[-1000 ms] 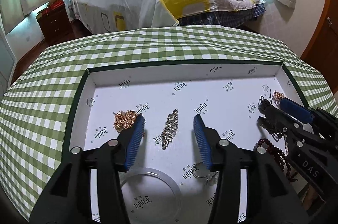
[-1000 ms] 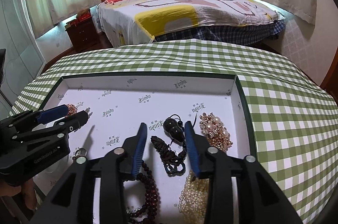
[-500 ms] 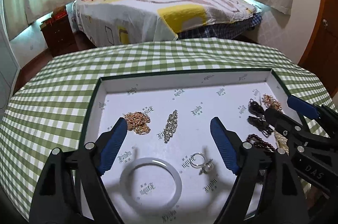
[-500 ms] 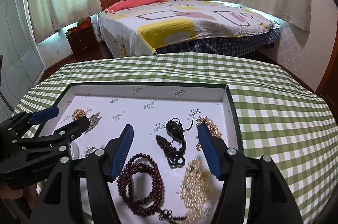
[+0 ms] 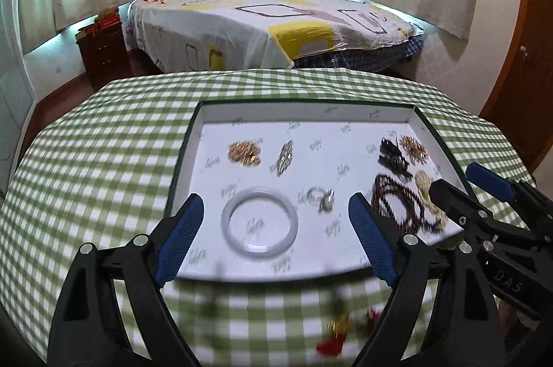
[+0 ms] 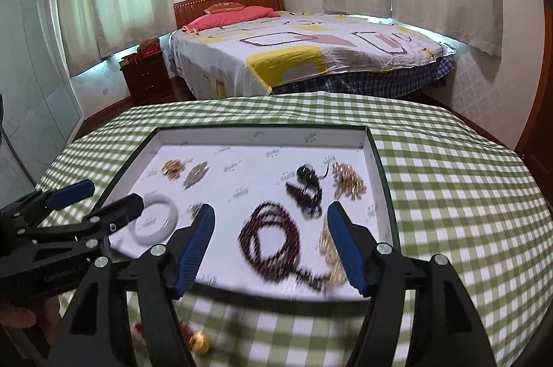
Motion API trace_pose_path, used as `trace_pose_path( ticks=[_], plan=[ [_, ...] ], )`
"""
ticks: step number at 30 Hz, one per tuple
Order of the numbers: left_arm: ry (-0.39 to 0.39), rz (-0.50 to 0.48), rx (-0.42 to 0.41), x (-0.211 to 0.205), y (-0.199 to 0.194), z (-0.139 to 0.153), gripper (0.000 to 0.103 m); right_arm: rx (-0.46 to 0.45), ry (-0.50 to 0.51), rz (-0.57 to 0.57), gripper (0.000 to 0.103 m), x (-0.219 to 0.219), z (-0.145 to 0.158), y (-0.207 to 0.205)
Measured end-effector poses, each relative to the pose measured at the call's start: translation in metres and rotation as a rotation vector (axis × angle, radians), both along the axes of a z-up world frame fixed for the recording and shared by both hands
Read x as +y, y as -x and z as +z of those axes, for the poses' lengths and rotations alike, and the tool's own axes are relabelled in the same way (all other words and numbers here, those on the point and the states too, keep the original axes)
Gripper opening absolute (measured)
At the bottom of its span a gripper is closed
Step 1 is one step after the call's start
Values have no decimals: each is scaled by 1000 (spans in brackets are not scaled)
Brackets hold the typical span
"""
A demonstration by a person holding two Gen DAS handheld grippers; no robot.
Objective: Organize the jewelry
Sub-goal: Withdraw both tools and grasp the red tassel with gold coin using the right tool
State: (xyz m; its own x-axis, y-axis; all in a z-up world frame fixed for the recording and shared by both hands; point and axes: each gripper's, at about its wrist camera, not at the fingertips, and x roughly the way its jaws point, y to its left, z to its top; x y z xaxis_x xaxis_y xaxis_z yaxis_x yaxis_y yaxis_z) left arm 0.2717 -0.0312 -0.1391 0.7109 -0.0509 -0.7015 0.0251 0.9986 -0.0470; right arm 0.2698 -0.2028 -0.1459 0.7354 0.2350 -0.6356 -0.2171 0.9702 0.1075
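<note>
Both our claws are empty with jaws opening: left gripper at lower centre of its frame, right gripper likewise, neither pad touching anything. Jewelry sits in the white tray mid-frame on the green checked tablecloth: white bangle lower centre, gold cluster and silver piece above it, dark red beads and pale strand toward the right. Blurred gold-and-red bit lies outside the tray at the bottom edge, probably more jewelry.

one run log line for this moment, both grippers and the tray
left gripper: jaws opening, empty | right gripper: jaws opening, empty | tray: white bangle, dark red beads inside | red and gold piece: on cloth outside tray
</note>
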Motion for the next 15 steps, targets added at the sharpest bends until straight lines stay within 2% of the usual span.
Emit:
trace_pose_path(
  ticks=[8, 15],
  plan=[
    [-5, 55, -37, 23, 60, 0, 84, 20, 12, 24, 66, 7, -15, 50],
    [-27, 98, -14, 43, 89, -11, 84, 64, 19, 51, 66, 16, -34, 73]
  ],
)
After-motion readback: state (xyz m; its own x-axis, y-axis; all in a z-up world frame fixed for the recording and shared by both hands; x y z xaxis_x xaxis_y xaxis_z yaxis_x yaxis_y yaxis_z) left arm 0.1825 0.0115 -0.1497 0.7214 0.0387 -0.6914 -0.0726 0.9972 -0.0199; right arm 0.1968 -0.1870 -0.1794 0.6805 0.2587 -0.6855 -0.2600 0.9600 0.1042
